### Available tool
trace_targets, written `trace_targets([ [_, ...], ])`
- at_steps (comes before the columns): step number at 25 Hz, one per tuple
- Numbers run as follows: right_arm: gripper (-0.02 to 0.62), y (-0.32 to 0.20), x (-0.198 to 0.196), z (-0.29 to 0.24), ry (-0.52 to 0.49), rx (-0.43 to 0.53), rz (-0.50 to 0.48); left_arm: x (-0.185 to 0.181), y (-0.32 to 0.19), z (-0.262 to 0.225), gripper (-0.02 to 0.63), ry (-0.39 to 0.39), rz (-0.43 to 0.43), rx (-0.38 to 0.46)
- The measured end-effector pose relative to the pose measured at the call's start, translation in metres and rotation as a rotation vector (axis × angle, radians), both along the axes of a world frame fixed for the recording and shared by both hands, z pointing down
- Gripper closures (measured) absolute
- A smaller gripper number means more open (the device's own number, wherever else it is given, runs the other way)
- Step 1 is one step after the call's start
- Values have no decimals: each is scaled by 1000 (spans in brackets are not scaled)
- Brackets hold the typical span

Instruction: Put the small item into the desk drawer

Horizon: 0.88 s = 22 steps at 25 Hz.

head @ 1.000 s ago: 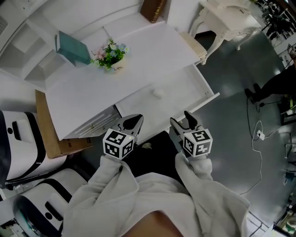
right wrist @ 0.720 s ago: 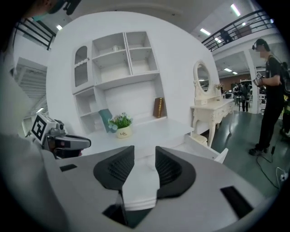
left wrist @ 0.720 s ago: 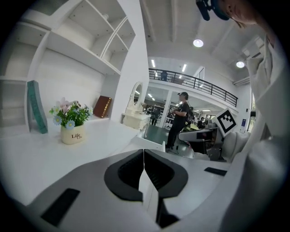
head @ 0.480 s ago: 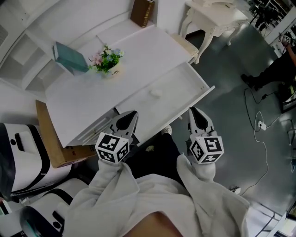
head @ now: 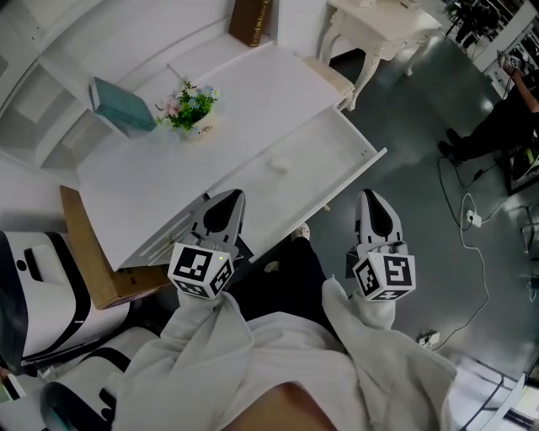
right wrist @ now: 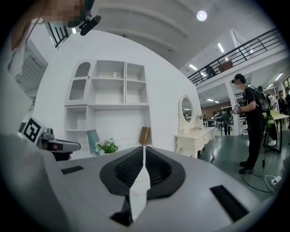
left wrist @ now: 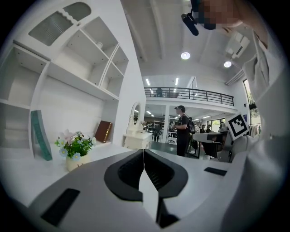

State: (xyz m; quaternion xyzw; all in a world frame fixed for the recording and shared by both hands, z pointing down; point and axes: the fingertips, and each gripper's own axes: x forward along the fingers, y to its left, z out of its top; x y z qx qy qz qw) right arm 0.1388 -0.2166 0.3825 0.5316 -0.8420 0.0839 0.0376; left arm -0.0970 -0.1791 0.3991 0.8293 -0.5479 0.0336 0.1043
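The white desk (head: 160,172) has its drawer (head: 341,150) pulled out, and a small white item (head: 278,165) lies inside it. My left gripper (head: 232,196) hangs in front of the desk's front edge, left of the drawer, jaws shut and empty. The right gripper (head: 371,196) floats over the grey floor, right of the drawer's corner. Its jaws have just been closing and now stand shut with nothing between them. Both gripper views look level across the room: the left gripper (left wrist: 144,152) and the right gripper (right wrist: 144,148) each show jaws meeting in a thin line.
A flower pot (head: 189,108), a teal book (head: 122,105) and a brown book (head: 250,18) stand on the desk. A cardboard box (head: 88,252) and a white machine (head: 34,278) sit at the left. A white dressing table (head: 379,25), a person (head: 497,126) and floor cables (head: 472,223) are at the right.
The right gripper's jaws went from wide open to shut, and it swung out to the right, away from the drawer front. Both grippers have lifted and now point more level.
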Motion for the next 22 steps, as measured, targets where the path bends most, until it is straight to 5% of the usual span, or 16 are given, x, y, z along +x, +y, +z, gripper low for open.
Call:
trace_targets([
  [22, 560, -10, -22, 12, 53, -43, -50, -13, -3, 6, 588, 17, -33, 0],
])
